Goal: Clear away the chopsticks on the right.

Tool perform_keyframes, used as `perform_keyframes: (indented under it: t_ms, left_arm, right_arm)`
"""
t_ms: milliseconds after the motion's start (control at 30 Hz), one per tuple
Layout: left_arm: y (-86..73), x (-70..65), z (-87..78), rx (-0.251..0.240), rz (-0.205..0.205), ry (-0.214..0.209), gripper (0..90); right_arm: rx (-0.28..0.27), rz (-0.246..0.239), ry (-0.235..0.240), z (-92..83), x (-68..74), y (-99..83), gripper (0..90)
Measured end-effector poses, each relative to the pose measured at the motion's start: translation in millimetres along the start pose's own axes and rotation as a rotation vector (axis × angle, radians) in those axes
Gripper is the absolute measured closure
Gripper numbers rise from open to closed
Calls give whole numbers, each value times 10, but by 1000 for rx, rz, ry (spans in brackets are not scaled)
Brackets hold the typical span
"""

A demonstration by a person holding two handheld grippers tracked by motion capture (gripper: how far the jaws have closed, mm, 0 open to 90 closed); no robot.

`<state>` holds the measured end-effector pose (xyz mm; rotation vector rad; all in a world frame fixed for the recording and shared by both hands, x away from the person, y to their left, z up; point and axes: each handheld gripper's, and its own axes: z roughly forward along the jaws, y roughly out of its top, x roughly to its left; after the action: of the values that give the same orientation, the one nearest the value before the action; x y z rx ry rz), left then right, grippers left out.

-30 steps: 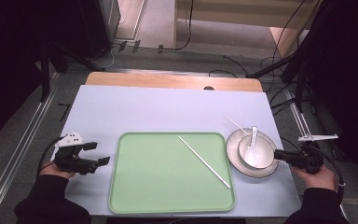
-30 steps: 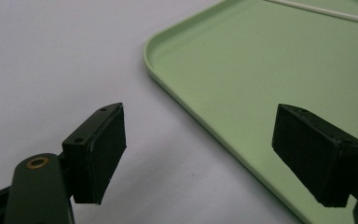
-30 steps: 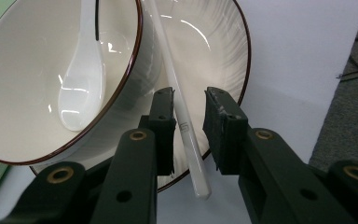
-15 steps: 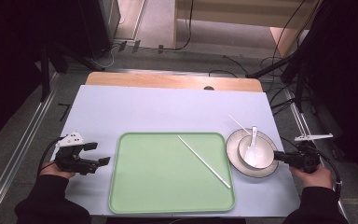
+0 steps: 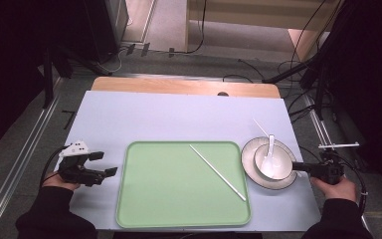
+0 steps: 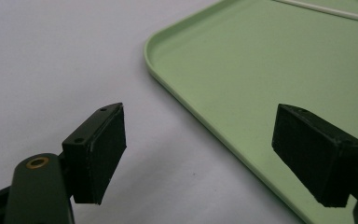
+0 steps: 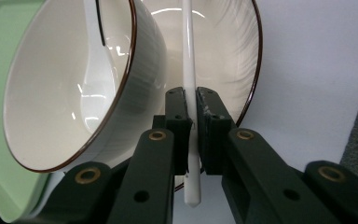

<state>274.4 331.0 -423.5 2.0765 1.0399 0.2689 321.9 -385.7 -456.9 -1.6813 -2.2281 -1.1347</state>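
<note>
Right gripper (image 7: 191, 135) pinching a white chopstick (image 7: 189, 60) between nearly closed jaws, having just been closing on it; chopstick lying across the plate (image 7: 223, 51) just beside the bowl (image 7: 70, 84), spoon (image 7: 91, 88) resting inside the bowl. Left gripper (image 6: 200, 154) hovering wide open and holding nothing, straddling the near edge of the green tray (image 6: 242, 65), second chopstick (image 5: 218, 172) lying on that tray
</note>
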Motion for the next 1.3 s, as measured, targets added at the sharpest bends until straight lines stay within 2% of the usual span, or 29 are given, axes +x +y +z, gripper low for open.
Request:
perform_keyframes:
  t_ms: [200, 400, 433, 633, 733, 867, 1000, 1300]
  left_arm:
    - [-1, 3, -3, 2, 1, 2, 177]
    - [-4, 10, -7, -2, -4, -2, 177]
    - [-4, 10, -6, -2, -4, -2, 177]
    - [-6, 10, -7, 0, -4, -4, 177]
    - [-9, 11, -7, -1, -9, -6, 177]
    - [-6, 9, -5, -4, -8, -9, 177]
    - [-5, 7, -10, -3, -5, -5, 177]
    - [-9, 9, -14, -7, -13, -7, 176]
  right_arm:
    - [-43, 19, 7, -105, 18, 11, 852]
    - [-97, 38, -12, -294, 58, 48, 852]
    - [-118, 51, -7, -358, 85, 61, 852]
    - [-139, 62, 0, -466, 180, 91, 852]
    - [-145, 49, 8, -523, 281, 122, 852]
    - [-154, 37, 16, -546, 374, 147, 852]
    - [-144, 28, 22, -530, 437, 161, 852]
    - [-119, -12, 43, -451, 689, 211, 852]
